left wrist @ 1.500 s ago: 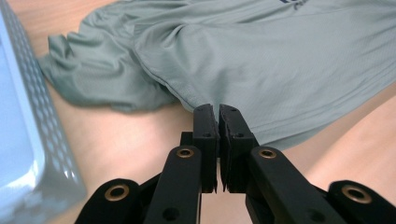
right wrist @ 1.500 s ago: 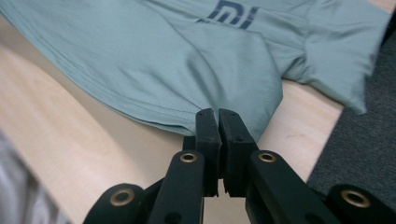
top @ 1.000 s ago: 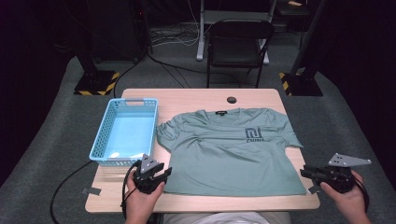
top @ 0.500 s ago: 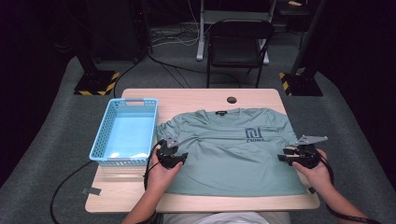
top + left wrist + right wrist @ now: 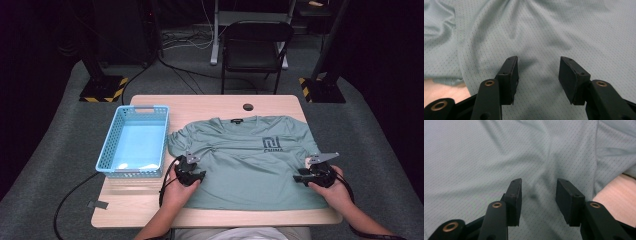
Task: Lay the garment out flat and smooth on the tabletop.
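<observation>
A pale green T-shirt with a dark chest logo lies flat on the wooden table, collar toward the far edge. My left gripper rests on the shirt's left side below the sleeve; its jaws stand open over the mesh fabric with a small wrinkle between them. My right gripper sits at the shirt's right side, open as well, over the cloth near the sleeve seam. Neither holds anything.
An empty light blue plastic basket stands on the table left of the shirt. A round cable hole is at the far table edge. A black chair stands beyond the table. Bare wood shows beside the shirt's right edge.
Both grippers moved from the front table corners inward and forward onto the shirt's sides, and now sit low over the fabric.
</observation>
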{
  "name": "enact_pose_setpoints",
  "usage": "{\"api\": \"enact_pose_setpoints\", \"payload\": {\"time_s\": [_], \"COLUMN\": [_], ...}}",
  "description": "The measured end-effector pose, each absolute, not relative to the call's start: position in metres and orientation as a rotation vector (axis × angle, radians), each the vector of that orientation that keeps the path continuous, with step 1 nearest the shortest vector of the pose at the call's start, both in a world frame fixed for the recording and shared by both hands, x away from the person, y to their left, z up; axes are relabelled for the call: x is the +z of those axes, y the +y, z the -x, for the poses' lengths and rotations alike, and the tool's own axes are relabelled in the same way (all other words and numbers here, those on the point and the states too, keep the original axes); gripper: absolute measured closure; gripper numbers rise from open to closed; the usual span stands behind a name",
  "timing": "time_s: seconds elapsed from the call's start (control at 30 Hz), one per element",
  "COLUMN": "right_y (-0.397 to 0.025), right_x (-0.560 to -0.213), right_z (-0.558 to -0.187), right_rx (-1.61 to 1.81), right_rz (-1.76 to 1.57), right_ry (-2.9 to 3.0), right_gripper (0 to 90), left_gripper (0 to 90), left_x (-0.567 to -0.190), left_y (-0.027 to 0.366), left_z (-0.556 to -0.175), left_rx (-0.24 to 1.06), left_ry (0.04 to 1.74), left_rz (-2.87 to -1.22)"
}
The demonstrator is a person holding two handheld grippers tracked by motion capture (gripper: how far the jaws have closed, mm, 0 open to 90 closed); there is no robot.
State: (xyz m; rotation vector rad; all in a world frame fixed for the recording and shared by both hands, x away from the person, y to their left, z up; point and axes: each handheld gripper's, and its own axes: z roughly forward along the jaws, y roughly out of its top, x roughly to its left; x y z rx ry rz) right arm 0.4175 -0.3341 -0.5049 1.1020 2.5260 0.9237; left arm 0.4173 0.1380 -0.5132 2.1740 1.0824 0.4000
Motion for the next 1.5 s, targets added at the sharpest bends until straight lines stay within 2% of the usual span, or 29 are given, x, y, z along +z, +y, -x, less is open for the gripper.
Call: {"api": "enact_pose_setpoints", "payload": {"time_s": [0.23, 0.33, 0.43, 0.67, 0.87, 1.1, 1.5], "right_y": [-0.339, -0.339, -0.339, -0.339, -0.328, -0.316, -0.284], "right_x": [-0.501, -0.496, -0.486, -0.485, -0.499, -0.507, -0.509], "right_z": [-0.395, -0.396, -0.412, -0.478, -0.526, -0.543, -0.557], "right_rx": [0.929, 0.941, 0.991, 1.050, 0.927, 0.892, 0.914], "right_rz": [-1.110, -1.076, -1.054, -1.162, -1.199, -1.169, -1.095], "right_ry": [2.619, 2.591, 2.456, 2.277, 2.323, 2.337, 2.386], "right_gripper": [62.9, 61.0, 54.0, 53.8, 49.4, 48.9, 46.3], "left_gripper": [51.9, 52.3, 48.4, 45.5, 44.2, 44.1, 45.2], "left_x": [-0.509, -0.501, -0.491, -0.496, -0.508, -0.517, -0.520], "left_y": [0.147, 0.148, 0.146, 0.135, 0.133, 0.130, 0.153], "left_z": [-0.391, -0.395, -0.415, -0.477, -0.521, -0.533, -0.534], "left_rx": [0.319, 0.366, 0.439, 0.485, 0.499, 0.529, 0.598], "left_ry": [1.072, 1.070, 1.072, 1.142, 1.231, 1.244, 1.383], "left_rz": [-2.213, -2.211, -2.165, -2.056, -2.023, -2.046, -1.941]}}
